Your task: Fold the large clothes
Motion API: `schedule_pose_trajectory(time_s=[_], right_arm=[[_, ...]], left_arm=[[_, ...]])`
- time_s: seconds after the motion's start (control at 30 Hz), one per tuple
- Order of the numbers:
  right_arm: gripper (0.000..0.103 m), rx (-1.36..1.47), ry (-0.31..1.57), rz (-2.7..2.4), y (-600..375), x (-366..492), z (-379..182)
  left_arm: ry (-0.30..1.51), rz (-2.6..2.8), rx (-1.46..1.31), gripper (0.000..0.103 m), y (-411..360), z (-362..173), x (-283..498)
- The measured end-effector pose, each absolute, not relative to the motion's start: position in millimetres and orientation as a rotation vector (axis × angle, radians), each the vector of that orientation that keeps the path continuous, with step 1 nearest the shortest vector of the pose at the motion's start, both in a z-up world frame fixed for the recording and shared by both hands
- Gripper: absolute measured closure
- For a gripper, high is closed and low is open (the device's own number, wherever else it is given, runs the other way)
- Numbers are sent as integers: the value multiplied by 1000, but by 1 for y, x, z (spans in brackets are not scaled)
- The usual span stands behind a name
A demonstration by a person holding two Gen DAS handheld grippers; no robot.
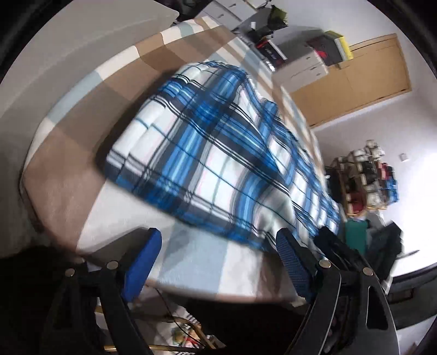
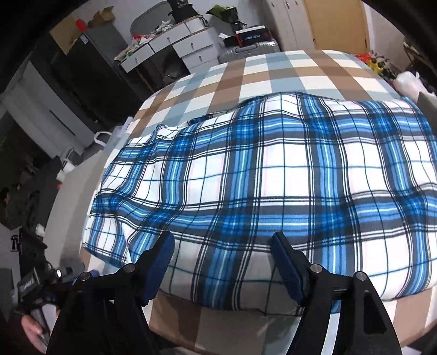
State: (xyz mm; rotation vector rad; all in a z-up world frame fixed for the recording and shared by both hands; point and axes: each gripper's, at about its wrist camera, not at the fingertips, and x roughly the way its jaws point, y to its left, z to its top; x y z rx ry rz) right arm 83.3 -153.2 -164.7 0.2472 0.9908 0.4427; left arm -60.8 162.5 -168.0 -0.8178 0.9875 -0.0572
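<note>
Nearest in the right wrist view, the right gripper (image 2: pixel 222 245) has its blue-padded jaws spread apart with nothing pinched between them; they hang just over the near hem of the blue plaid cloth (image 2: pixel 273 174), whose fabric shows through the gap. At the lower left edge of that view a hand (image 2: pixel 31 334) grips the handle of the other tool.

In the left wrist view, the left gripper (image 1: pixel 218 245) also stands with its jaws apart and nothing between them, over the bare near strip of the bed (image 1: pixel 68 169). The plaid cloth (image 1: pixel 207 153) lies just beyond its fingertips, its near edge close to the right finger and running away to the far right; this view is blurred.

The cloth lies spread across the middle of the bed, rumpled on its left side. Beyond it the brown, white and pale blue checked cover (image 2: pixel 273 71) is bare. Farther off stand white drawers (image 2: pixel 177 46) and a wooden door (image 2: pixel 336 24).
</note>
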Motion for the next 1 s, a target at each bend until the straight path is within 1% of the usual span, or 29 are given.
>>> schedule_pose_trajectory(time_s=[0.2,0.27,0.3,0.33,0.37,0.4,0.43,0.47,0.53,0.57,0.6,0.67,0.73,0.8,0.87,0.93,1.0], right_arm=[[30,275,984,475,-156,84,-165],[30,273,982,480,-155,84,-164],[30,270,983,484,-154,84,-164],[30,266,985,485,-153,84,-165],[30,264,985,485,-153,84,-165],[30,261,986,485,-153,84,-165],[30,260,986,484,-153,83,-166],[29,263,984,484,-154,83,-165],[29,273,981,487,-155,83,-165],[29,278,982,489,-156,83,-165],[29,286,983,492,-157,84,-166],[29,300,986,496,-158,84,-166],[29,305,987,499,-158,84,-166],[29,301,988,504,-157,84,-166],[28,301,990,512,-156,84,-166],[28,302,992,516,-156,83,-166],[28,304,990,511,-156,83,-166]], left_arm=[[920,-38,-991,20,177,-173,-43],[891,-12,-987,20,175,-172,-37],[864,4,-940,21,171,-170,-32],[848,23,-887,24,168,-167,-31],[840,61,-803,39,163,-164,-25],[842,86,-753,60,163,-164,-19],[848,101,-736,71,162,-166,-17],[861,100,-760,85,163,-170,-14],[856,106,-811,91,169,-173,-16],[848,108,-814,95,170,-170,-19],[828,109,-794,97,169,-163,-21],[784,104,-739,98,162,-147,-24],[708,79,-681,99,154,-128,-26],[602,13,-561,99,136,-103,-36],[573,-55,-483,98,124,-95,-37],[598,-50,-495,88,126,-102,-33],[663,-36,-628,49,144,-123,-28]])
